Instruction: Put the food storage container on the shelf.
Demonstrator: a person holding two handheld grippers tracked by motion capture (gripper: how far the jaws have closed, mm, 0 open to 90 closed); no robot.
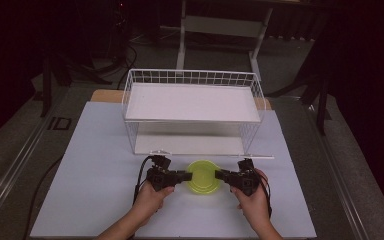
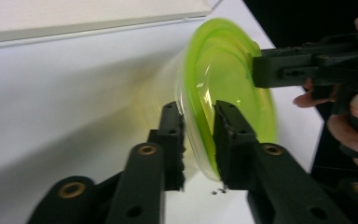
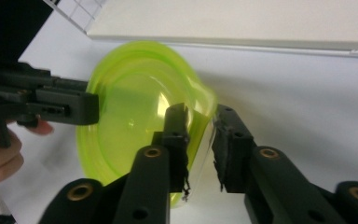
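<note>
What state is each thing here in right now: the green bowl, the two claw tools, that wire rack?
Green bowl: upright on the table, gripped at both sides of its rim.
Left gripper: shut on the bowl's left rim.
Right gripper: shut on the bowl's right rim.
Wire rack: standing behind the bowl, both shelves bare.

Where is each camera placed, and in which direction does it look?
High view: above the person's side, looking forward and down on the table, wire shelf and green bowl; forearms and both hands show.
Left gripper view: on the left gripper, looking along its jaws astride the bowl's rim.
Right gripper view: on the right gripper, jaws likewise over the rim.
Both gripper views share the bowl and the opposite gripper.
</note>
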